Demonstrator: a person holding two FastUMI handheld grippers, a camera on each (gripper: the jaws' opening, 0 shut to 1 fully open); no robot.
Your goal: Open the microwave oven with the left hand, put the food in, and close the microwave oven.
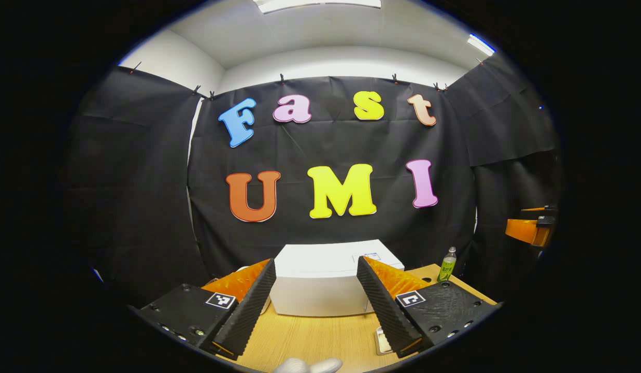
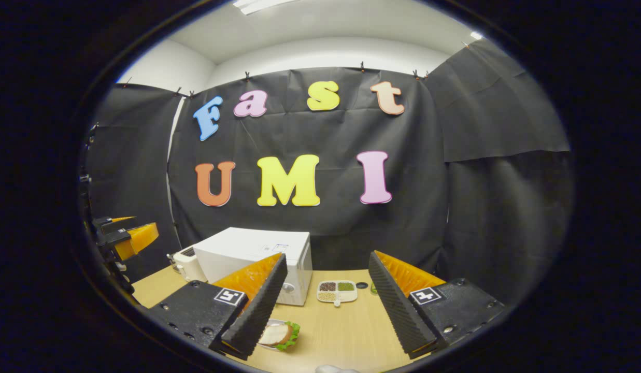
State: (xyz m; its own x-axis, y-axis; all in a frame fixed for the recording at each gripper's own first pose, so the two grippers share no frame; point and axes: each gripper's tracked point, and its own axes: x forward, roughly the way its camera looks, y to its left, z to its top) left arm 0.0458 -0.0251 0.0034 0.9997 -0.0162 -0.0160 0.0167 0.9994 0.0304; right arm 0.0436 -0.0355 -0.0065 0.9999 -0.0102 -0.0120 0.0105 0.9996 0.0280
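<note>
The white microwave (image 1: 320,290) stands on the wooden table straight ahead of my left gripper (image 1: 316,265), whose fingers are open, held above the table with nothing between them. In the right gripper view the microwave (image 2: 247,254) is at the left, front face and knob toward me, door shut. The food, a sandwich with lettuce on a small plate (image 2: 279,335), lies on the table beside the left finger of my right gripper (image 2: 328,259). That gripper is open and holds nothing. A corner of the plate (image 1: 381,342) peeks out by the left gripper's right finger.
A white toaster (image 2: 183,265) stands left of the microwave. A divided dish of grains (image 2: 337,291) and a small dark lid (image 2: 361,285) lie to its right. A green bottle (image 1: 447,264) stands at the table's far right edge. Black cloth walls close in behind.
</note>
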